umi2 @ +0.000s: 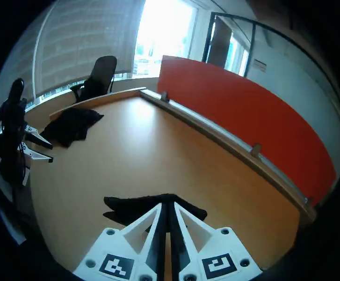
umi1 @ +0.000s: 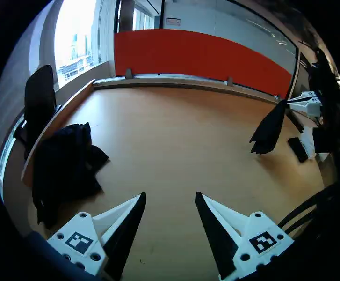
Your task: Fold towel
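Pinched at one corner by the right gripper (umi2: pixel 169 204), fingers pressed all but together on the fabric: a dark towel (umi2: pixel 127 208), at six o'clock in the right gripper view and at three o'clock in the left gripper view, hanging in a narrow drape with its lower end near or touching the wooden desk (umi1: pixel 179 140); cannot tell which. Held up by a corner most likely to let the cloth fall straight and show its edges before any fold. Spread wide and holding nothing: the left gripper (umi1: pixel 170 194), at six o'clock in its own view, pointed across bare desk. Probably kept open and free so as to catch a second corner. Judged an early step: no fold made yet, towel not yet laid flat. Next, likely, a reach toward three o'clock for the loose lower edge, with some risk of grabbing a bunched layer instead of a true corner in so narrow a drape. Lying well apart at nine o'clock in the left gripper view: a heap of dark cloth (umi1: pixel 64 164), crumpled near the desk's edge, untouched; more towels or a garment, cannot tell. Counted: two grippers, one held towel, one heap, one desk, one office chair (umi1: pixel 39 100) beyond the heap, one red partition (umi1: pixel 202 56) along the far side at twelve o'clock.
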A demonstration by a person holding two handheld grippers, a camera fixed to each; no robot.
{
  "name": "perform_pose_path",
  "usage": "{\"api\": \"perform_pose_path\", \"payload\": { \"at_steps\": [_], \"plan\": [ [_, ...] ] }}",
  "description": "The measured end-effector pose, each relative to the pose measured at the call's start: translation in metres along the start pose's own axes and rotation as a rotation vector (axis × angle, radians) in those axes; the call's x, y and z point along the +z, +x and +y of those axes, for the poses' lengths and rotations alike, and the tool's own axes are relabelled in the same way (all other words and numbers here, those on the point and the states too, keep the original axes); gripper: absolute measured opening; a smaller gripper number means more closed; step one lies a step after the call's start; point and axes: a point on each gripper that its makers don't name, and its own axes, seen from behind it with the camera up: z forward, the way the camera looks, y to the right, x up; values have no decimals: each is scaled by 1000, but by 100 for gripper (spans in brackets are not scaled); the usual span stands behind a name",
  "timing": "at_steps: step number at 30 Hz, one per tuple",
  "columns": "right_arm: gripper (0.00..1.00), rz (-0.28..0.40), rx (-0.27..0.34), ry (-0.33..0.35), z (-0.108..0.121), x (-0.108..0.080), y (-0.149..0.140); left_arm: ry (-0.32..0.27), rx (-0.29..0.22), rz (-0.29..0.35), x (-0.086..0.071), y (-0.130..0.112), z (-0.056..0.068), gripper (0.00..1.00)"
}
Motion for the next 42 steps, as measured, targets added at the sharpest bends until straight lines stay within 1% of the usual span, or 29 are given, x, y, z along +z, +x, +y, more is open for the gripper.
{"api": "perform_pose_path", "payload": {
  "at_steps": [9,21,42],
  "plan": [
    [4,-36,47,-65,35,-13,-22,-14,9,1,4,4,7,78],
    [4,-62,111,-151,88,-32,-45,-24,24,-4,9,8,14,78],
    [4,-105,175,-283,178,-64,-79,-25,45,-13,19,19,21,78]
  ]
}}
